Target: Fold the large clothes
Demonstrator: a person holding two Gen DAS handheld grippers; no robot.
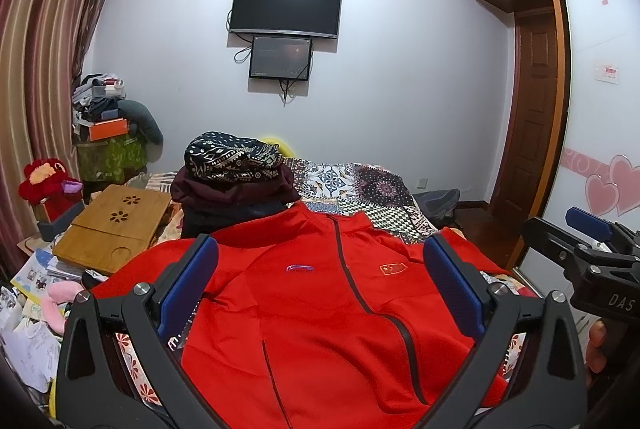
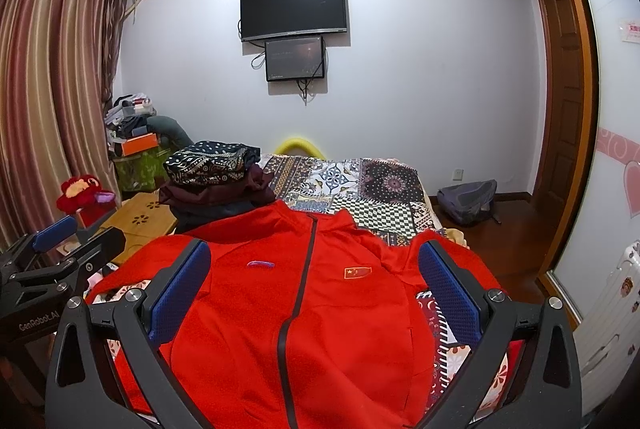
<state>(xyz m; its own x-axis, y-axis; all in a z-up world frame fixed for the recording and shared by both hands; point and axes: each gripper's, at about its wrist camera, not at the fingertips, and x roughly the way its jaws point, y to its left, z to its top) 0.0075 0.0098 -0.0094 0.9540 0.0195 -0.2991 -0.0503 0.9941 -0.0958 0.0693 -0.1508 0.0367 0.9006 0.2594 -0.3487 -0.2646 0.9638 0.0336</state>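
Note:
A red zip-up jacket lies face up on the patterned bedspread, collar toward the far wall, with a small flag badge and a dark zipper down the front. My left gripper hovers above its chest, open, its blue pads wide apart with nothing between them. In the right wrist view the same jacket fills the foreground and my right gripper is likewise open above it. Each gripper shows at the edge of the other's view: the right gripper and the left gripper.
A stack of folded dark clothes topped by a patterned piece sits beyond the jacket's left shoulder. A bamboo lap tray, papers and a red plush toy crowd the left. A grey backpack lies on the floor by the wardrobe.

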